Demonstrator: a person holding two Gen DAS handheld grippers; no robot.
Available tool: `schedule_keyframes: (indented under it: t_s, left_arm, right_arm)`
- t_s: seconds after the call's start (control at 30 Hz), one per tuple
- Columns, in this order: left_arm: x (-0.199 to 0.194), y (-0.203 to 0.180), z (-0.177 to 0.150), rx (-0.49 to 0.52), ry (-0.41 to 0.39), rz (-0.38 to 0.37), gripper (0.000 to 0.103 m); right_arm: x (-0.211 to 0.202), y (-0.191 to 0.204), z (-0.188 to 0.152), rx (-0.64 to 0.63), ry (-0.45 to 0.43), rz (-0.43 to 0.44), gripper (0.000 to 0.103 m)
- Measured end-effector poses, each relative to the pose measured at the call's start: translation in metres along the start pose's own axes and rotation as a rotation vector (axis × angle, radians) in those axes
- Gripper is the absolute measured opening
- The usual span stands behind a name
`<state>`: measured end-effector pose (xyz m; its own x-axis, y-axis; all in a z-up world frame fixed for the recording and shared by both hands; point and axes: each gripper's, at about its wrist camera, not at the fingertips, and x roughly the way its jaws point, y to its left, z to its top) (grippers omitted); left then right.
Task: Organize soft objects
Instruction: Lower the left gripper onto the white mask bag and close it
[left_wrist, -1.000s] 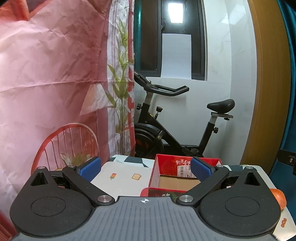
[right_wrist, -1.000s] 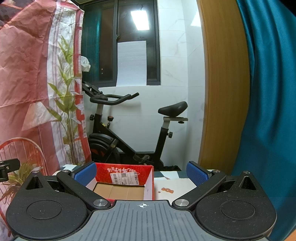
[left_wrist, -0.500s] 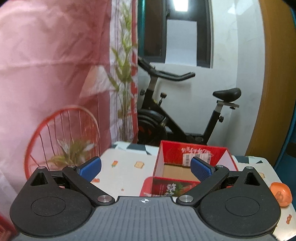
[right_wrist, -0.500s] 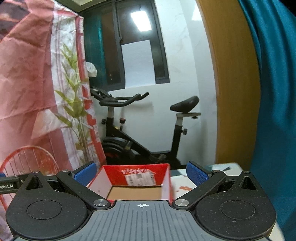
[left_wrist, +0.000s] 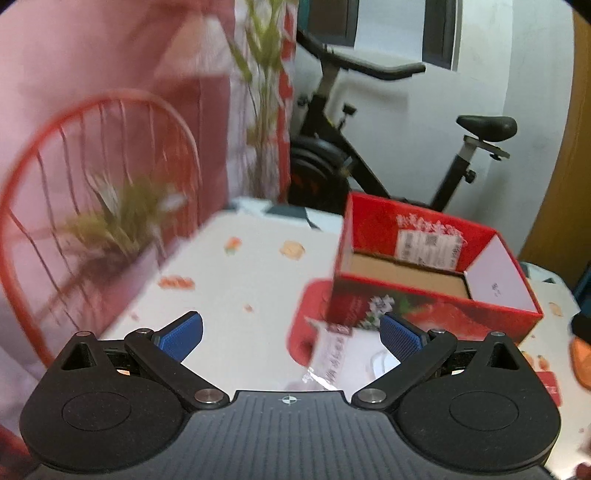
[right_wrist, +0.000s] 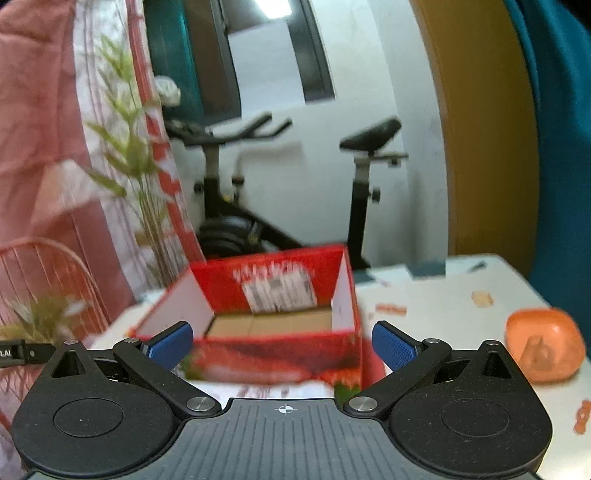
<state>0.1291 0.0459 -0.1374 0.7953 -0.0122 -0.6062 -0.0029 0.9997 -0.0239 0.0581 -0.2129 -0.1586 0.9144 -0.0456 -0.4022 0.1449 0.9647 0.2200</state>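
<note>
Soft packet (left_wrist: 334, 354) on the bench (left_wrist: 236, 280), just in front of the open red box (left_wrist: 436, 280); both grippers above the bench, fingers spread wide, nothing held.

Left gripper (left_wrist: 291, 334): blue fingers (left_wrist: 181, 334) wide apart, the white packet low between them and nearer the right finger, lying on a red flap at the box's foot. Box shows a bare cardboard floor and a white label on its far inner wall. Right gripper (right_wrist: 282, 343): fingers (right_wrist: 391, 345) wide, framing the same red box (right_wrist: 273, 350). Orange soft object (right_wrist: 545, 347) on the bench (right_wrist: 436, 295) right of the box, apart from it. Exercise bike (right_wrist: 288, 184) behind, against the white wall. Both views motion-blurred.
</note>
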Motion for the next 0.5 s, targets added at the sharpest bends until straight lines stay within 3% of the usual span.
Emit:
schedule_keyframes:
  t_s: [0.17, 0.3, 0.5]
  left_arm:
    - [0.026, 0.015, -0.013, -0.077, 0.015, -0.089, 0.103]
    - [0.047, 0.017, -0.022, -0.074, 0.038, -0.109, 0.103]
    - [0.065, 0.017, -0.035, -0.081, 0.080, -0.114, 0.096]
  right_arm:
    - [0.025, -0.006, -0.017, 0.040, 0.081, -0.008, 0.103]
    - [0.045, -0.015, -0.029, 0.071, 0.159, -0.034, 0.103]
    - [0.063, -0.014, -0.048, 0.020, 0.184, -0.084, 0.103]
